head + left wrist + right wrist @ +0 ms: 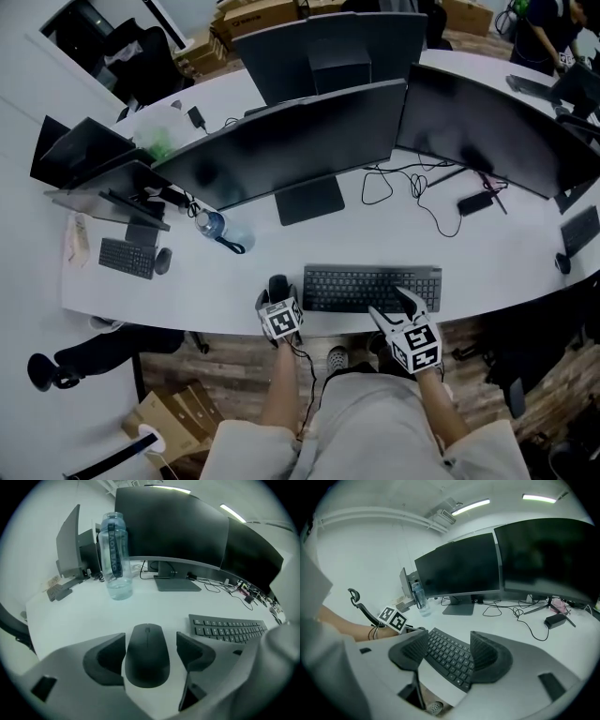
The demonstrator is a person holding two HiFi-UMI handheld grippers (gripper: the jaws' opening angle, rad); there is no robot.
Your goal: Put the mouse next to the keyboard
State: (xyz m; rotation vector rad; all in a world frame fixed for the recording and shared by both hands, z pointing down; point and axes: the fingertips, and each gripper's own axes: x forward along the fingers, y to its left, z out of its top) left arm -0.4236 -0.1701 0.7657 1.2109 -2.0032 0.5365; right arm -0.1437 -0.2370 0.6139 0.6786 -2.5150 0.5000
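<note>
Mouse: the black mouse (147, 656) is sitting flat on the white desk (234, 286), just to the left of the keyboard (372, 289) and near the front edge of the desk
Left claw: the left claw (150, 640) is pointing down at the desk, with one jaw on each side of the mouse
Left claw grip: its jaws are standing wide apart and are not squeezing the mouse; a strip of white desk is showing between the right jaw and the mouse, and the left jaw is sitting very close to the mouse's other side
Right claw: the right claw (448, 638) is hanging over the front right part of the keyboard with its jaws wide apart; it is holding nothing, and only the keys below are showing between the jaws
Keyboard: it is lying flat in front of the middle screen, with its long side running along the front edge of the desk
Water bottle: the clear water bottle (114, 555) is standing upright behind the mouse, well apart from it
Screens: the big dark screens (291, 150) are standing in a row at the back of the desk
Wires: black wires (422, 187) are lying in loops behind the keyboard
Far left: a small keyboard (127, 257) is lying at the left end of the desk
</note>
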